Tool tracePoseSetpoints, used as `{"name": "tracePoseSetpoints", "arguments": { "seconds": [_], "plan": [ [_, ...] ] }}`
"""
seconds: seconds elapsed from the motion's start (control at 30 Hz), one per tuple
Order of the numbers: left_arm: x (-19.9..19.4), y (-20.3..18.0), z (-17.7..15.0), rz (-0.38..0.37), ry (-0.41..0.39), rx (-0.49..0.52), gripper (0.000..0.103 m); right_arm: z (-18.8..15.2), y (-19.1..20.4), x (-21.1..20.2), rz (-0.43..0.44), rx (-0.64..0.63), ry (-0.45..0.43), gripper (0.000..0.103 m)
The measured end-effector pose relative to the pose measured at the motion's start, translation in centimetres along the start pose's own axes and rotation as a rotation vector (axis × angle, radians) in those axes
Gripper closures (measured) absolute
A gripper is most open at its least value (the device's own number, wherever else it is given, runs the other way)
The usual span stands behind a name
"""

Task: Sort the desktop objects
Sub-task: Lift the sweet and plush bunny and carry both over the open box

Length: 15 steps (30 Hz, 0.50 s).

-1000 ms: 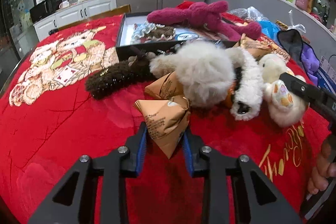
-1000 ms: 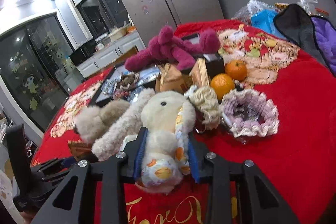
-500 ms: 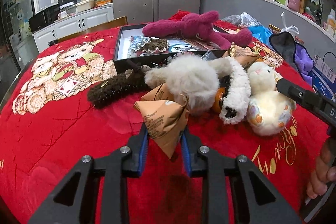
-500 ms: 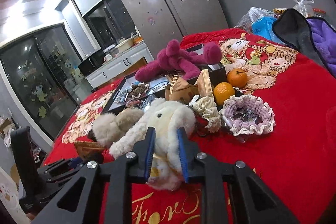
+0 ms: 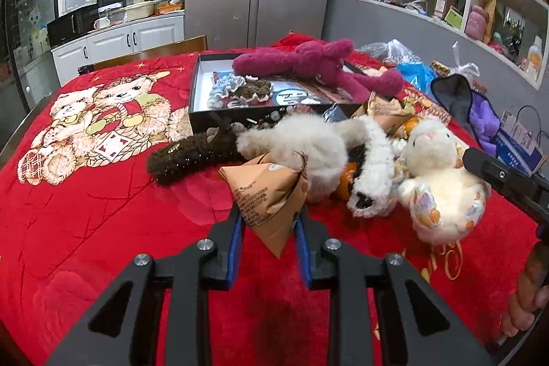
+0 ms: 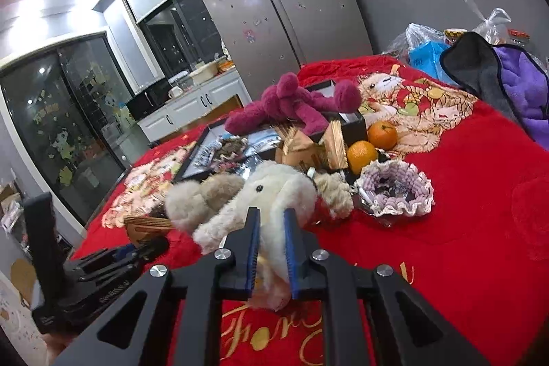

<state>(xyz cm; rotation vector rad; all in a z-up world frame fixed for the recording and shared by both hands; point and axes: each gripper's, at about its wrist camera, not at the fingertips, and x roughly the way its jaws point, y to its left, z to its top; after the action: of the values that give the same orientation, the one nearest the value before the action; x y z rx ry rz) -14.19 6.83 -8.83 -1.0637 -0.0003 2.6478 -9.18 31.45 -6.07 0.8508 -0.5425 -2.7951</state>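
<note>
L gripper (image 5: 269,222) pinches paper packet (image 5: 266,194); R gripper (image 6: 271,242) squeezes white bunny (image 6: 274,198). Lift w/o snagging pile, carry to black box (image 5: 199,98).

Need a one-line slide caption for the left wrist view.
Left claw shut on a brown paper packet above a red blanket, plush toys piled beyond.

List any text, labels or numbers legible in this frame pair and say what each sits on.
"Fore" (partial, the rest hidden): gold script stitched on the red blanket, just past the right gripper.
Printed lines on the brown paper pyramid packet held in the left gripper: too small to read.
Round label inside the black shallow box: blurred.
Fridge stickers and shelf packages: unreadable.
</note>
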Motion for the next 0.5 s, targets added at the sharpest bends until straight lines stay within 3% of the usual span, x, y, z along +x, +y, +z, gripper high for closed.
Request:
{"name": "tracePoseSetpoints", "arguments": {
  "seconds": [0.2,0.5],
  "plan": [
    [-1.7,0.5,0.7,-0.041,-0.028,-0.017,0.076,0.7,1.2,-1.6,-0.001,-0.020,-0.023,0.089],
    [-4.0,1.5,1.2,-0.031,-0.052,-0.028,0.076,1.9,3.2,-3.3,0.012,-0.059,-0.057,0.089]
  ]
}}
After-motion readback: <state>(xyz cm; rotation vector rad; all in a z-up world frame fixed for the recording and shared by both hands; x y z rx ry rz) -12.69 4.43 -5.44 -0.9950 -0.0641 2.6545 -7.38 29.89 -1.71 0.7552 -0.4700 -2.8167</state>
